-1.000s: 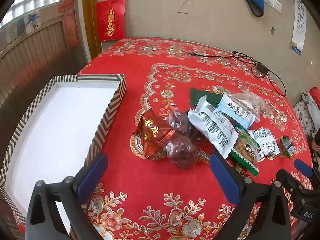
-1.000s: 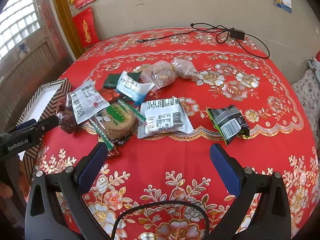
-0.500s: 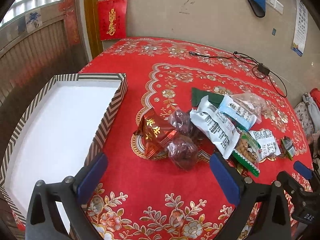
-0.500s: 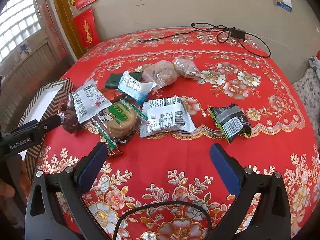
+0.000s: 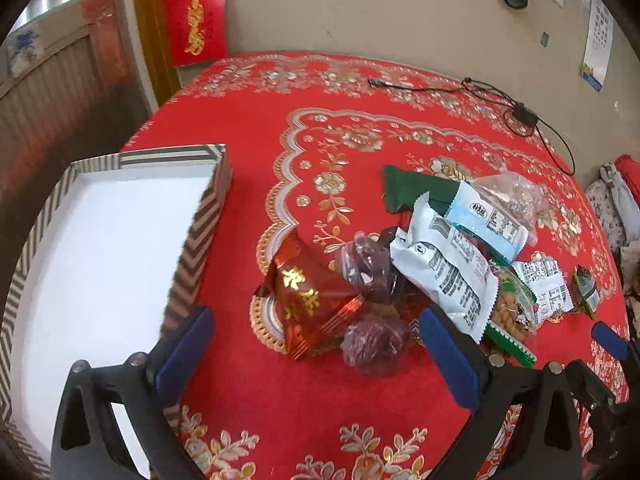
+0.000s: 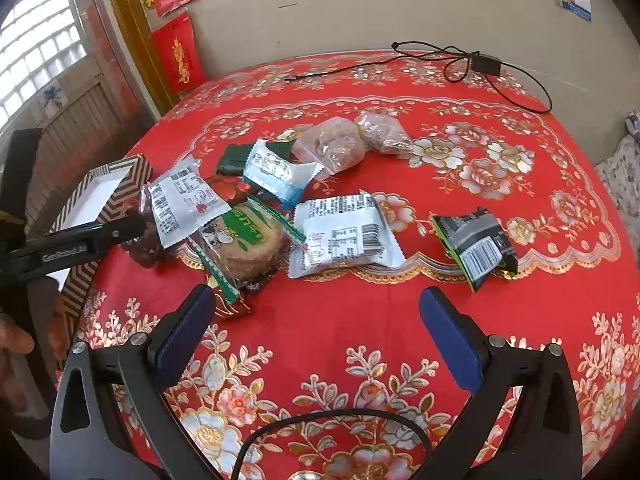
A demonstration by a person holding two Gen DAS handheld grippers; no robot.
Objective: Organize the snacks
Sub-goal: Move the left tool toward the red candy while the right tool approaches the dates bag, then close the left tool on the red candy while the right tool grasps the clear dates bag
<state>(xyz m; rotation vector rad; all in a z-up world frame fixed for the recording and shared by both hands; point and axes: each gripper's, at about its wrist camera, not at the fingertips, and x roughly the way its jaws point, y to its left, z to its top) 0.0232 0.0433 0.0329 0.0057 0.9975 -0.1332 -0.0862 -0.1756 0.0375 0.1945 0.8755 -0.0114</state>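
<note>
Your round table wears a red floral tablecloth (image 5: 240,184), and at its left edge sits the chevron-patterned box (image 5: 192,248), its white inside bare. Right of the box the snacks lie in a loose heap near the middle of the cloth. Your left gripper (image 5: 316,344) hangs just above the near end of that heap with its blue-padded fingers spread wide and nothing between them; the red foil packet with gold characters (image 5: 308,300) and a clear-wrapped dark red sweet (image 5: 376,344) sit in the gap ahead of it. A long white sachet with black print (image 5: 444,268) leans over a second dark sweet (image 5: 362,262), with a light blue packet (image 5: 486,220) and a dark green packet (image 5: 412,194) behind.

Your right gripper (image 6: 316,330) hovers over bare cloth nearer you, fingers likewise wide apart and empty. Ahead of it lie a white square packet with a barcode (image 6: 344,236), a green-banded round cake (image 6: 248,240) to its left, and a black-and-green packet (image 6: 476,242) lying apart to the right. A black cable with adapter (image 6: 484,66) lies at the far edge.
</note>
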